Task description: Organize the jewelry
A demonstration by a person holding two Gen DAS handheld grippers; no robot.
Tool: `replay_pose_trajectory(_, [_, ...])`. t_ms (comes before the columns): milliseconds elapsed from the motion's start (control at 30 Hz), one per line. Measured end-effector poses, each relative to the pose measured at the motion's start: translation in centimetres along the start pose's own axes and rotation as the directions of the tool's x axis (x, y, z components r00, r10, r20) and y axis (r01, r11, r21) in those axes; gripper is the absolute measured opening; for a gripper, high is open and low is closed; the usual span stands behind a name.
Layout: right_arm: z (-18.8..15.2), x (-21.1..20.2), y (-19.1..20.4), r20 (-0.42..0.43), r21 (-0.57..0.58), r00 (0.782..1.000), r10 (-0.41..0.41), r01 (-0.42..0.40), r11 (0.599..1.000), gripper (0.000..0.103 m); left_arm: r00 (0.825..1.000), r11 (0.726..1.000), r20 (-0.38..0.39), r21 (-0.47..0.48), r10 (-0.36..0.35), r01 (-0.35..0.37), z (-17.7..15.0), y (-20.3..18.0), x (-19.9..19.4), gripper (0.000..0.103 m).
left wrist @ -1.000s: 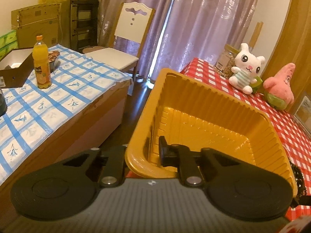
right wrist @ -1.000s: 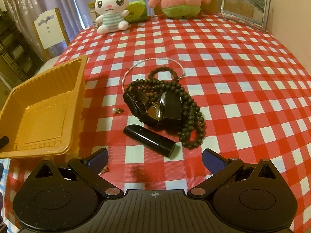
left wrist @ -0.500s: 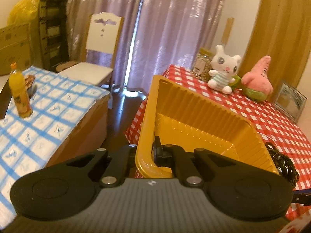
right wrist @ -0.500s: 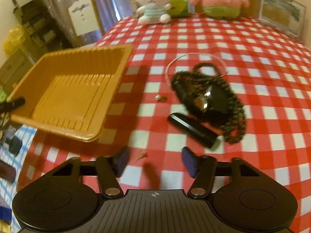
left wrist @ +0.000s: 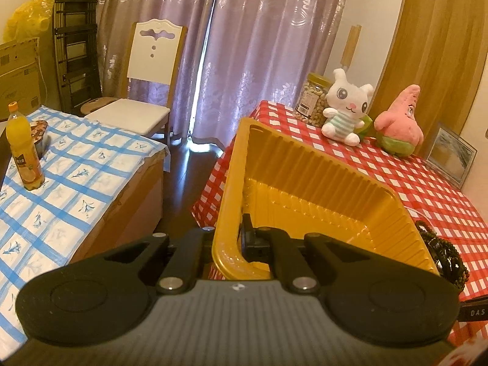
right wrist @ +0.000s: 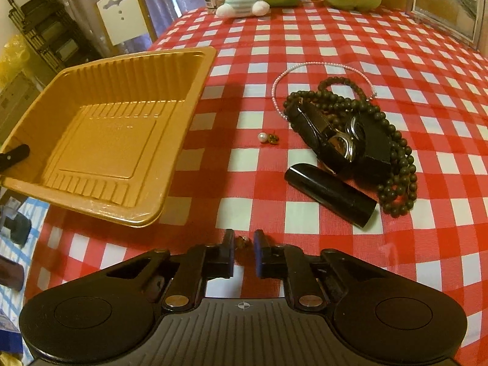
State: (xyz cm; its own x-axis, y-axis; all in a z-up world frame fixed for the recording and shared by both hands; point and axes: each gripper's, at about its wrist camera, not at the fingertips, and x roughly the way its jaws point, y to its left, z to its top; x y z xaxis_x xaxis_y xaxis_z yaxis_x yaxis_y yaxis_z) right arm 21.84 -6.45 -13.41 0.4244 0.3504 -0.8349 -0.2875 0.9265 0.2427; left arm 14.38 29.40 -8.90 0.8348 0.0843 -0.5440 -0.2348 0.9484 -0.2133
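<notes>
Change: right gripper (right wrist: 244, 245) has swung left and down off the jewelry heap, its jaws just closing from wide to a narrow gap around a small earring (right wrist: 243, 239) on the red-checked tablecloth (right wrist: 305, 213); left gripper (left wrist: 227, 238) has turned with the tray, which now stands lifted and tilted.
Left grip: jaws clamped on the near rim of the yellow tray (left wrist: 305, 183), one finger inside, one outside.
Right grip: pads nearly together with the earring between them; whether they press on it yet cannot be told.
Jewelry: pearl stud (right wrist: 262, 137) and a dark companion piece lie just right of the tray; black watch (right wrist: 338, 140), dark bead strand (right wrist: 396, 164) and pink bead necklace (right wrist: 320, 67) heaped beyond; black tube (right wrist: 329, 196) near the heap.
Pose: right hand pitched steeply at the cloth; left pointing gently downward, tray mouth tipped toward the table.
Doing it well: finish closing squarely on the earring, lift straight, then release low inside the tray, which looks empty.
</notes>
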Motion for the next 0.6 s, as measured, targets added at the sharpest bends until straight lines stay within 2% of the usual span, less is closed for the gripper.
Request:
replay_pose_trajectory(167, [0.1, 0.0, 0.5, 0.015, -0.035, 1.000, -0.017, 0.017, 0.999, 0.008, 1.000, 1.000, -0.009, -0.005, -0.010, 0.010, -0.1, 0.3, 0.3, 0.004])
replay_pose_trajectory(300, [1.3, -1.4, 0.5, 0.091, -0.016, 0.996, -0.012, 0.014, 1.000, 0.008, 1.000, 1.000, -0.011, -0.001, -0.015, 0.015, -0.1, 0.3, 0.4, 0.004])
replay_pose_trajectory(467, [3.8, -3.7, 2.3, 0.224, -0.060, 0.970, 0.092, -0.081, 0.995, 0.007, 1.000, 1.000, -0.015, -0.003, -0.016, 0.016, -0.1, 0.4, 0.5, 0.004])
replay_pose_trajectory(600, [5.1, -3.0, 4.1, 0.207, -0.121, 0.962, 0.176, -0.153, 0.981, 0.008, 1.000, 1.000, -0.015, -0.003, -0.017, 0.017, -0.1, 0.4, 0.5, 0.004])
